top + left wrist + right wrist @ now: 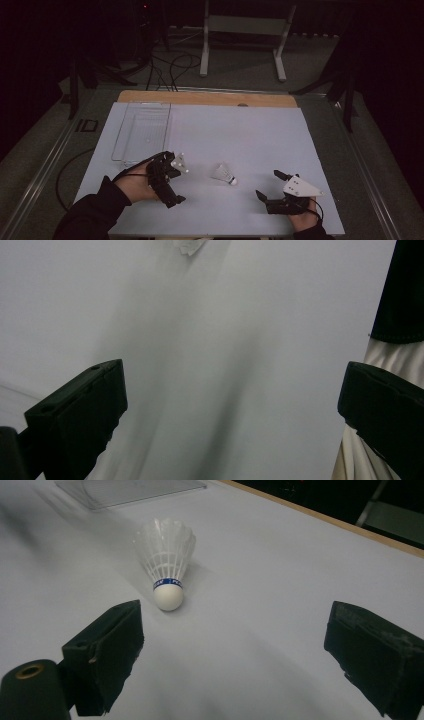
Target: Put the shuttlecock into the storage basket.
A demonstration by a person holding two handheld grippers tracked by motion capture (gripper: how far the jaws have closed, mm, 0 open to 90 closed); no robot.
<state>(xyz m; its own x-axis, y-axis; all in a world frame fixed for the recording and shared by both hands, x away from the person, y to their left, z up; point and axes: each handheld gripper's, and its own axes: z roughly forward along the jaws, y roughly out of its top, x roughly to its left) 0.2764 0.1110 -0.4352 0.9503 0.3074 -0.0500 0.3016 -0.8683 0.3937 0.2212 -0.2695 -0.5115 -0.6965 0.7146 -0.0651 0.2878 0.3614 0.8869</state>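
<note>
Nearest the high camera, two forearms in dark sleeves were seen coming in from the bottom edge, each hand holding a gripper over the white table top [225, 125]. Left gripper [171, 180] was held by the left hand [135, 182], its jaws spread wide with nothing between them; in the left gripper view only bare white surface was seen between the two black jaws, and a small white edge at the top of that view was too cropped to be identified. Right gripper [270, 187] was held by the right hand [302, 220], a grey three-cornered plate [299, 187] showing on top of it. Its jaws were also spread wide and empty.

Shuttlecock [224, 174] was found lying on its side on the table between the two grippers, apart from both, to the right of the left gripper and ahead-left of the right one. In the right gripper view the shuttlecock [167, 562] was seen ahead of the jaws, closer to the left-hand jaw, white ball end toward the camera, blue band above it, feathers pointing away. It was touched by neither jaw.

Clear plastic tray [142, 131] was seen beyond the left gripper, near the far-left part of the table; a wooden strip [207, 97] was noted along the far edge.
</note>
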